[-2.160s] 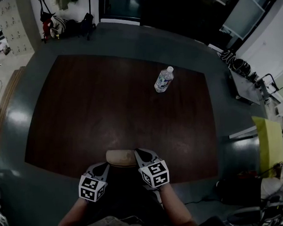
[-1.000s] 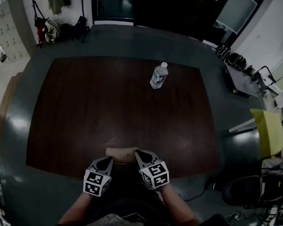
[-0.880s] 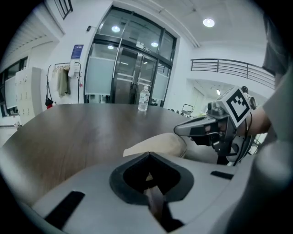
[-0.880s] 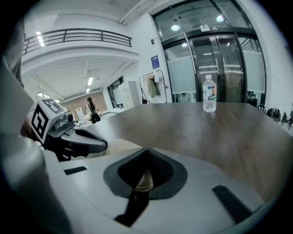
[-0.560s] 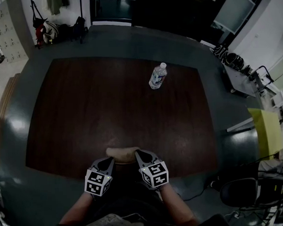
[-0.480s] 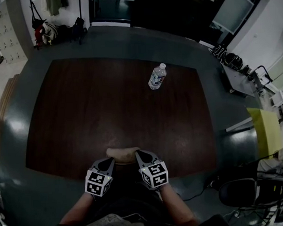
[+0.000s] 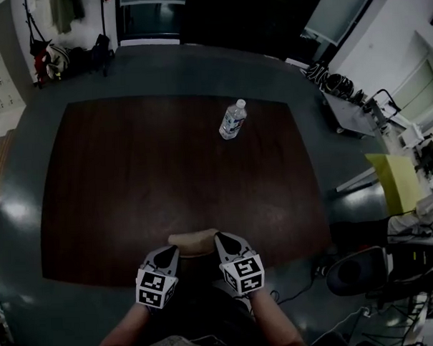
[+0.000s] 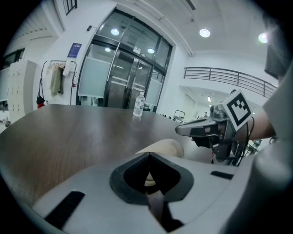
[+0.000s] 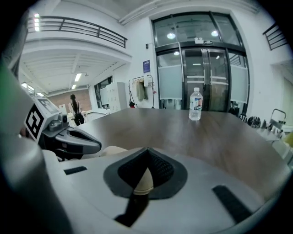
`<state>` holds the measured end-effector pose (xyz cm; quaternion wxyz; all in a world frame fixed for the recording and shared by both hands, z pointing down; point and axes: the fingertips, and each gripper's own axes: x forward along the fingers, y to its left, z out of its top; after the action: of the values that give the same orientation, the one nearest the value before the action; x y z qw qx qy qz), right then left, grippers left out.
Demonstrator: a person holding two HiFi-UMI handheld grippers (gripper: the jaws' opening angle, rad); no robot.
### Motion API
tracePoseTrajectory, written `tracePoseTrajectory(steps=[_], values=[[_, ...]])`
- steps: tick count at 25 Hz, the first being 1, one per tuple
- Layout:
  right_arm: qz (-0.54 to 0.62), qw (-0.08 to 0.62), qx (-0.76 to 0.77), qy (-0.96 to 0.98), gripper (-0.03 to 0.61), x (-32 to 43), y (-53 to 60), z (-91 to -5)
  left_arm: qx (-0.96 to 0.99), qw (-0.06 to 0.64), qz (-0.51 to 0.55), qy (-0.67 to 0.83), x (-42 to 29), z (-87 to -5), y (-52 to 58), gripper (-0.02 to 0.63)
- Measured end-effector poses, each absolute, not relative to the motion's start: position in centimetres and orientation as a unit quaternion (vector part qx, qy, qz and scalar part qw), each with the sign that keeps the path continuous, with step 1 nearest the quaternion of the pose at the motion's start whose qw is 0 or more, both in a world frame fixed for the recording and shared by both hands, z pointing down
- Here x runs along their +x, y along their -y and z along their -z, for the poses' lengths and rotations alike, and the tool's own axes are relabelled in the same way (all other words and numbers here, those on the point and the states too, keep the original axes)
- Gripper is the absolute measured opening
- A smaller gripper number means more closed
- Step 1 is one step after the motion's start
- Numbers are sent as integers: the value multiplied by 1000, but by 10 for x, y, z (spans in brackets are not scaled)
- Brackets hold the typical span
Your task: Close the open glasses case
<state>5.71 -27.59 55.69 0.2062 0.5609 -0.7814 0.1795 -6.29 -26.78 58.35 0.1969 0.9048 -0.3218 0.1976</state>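
A tan glasses case (image 7: 193, 243) lies at the near edge of the dark wooden table (image 7: 166, 171), and it looks low and closed. My left gripper (image 7: 170, 249) is shut, its tip against the case's left end. My right gripper (image 7: 221, 237) is also shut, its tip at the case's right end. In the left gripper view the case (image 8: 162, 147) shows just beyond the shut left gripper (image 8: 149, 154), with the right gripper (image 8: 181, 131) across from it. In the right gripper view a tan strip of the case (image 9: 110, 151) lies past the right gripper (image 9: 147, 150), facing the left gripper (image 9: 96, 147).
A clear water bottle (image 7: 232, 120) stands at the far side of the table, right of centre. Chairs and a yellow-topped stand (image 7: 392, 182) are off the table's right side. Glass doors (image 9: 201, 73) lie beyond the far edge.
The case looks flatter than 2.2 s ago. Both grippers have stayed at its ends. The head camera has shifted, so the table sits a little left and lower in view.
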Motion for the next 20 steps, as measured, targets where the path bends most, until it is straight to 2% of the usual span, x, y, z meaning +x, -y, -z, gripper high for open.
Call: tracePoseTrajectory(steps=[10,20], values=[[-182,177,579,774,-11,54,260,-545,903,195,-187,335,-86,-573,249,9],[-187,154,551,799,-11,80,168,-550,887,187,-184,381,-72,-560,163,9]])
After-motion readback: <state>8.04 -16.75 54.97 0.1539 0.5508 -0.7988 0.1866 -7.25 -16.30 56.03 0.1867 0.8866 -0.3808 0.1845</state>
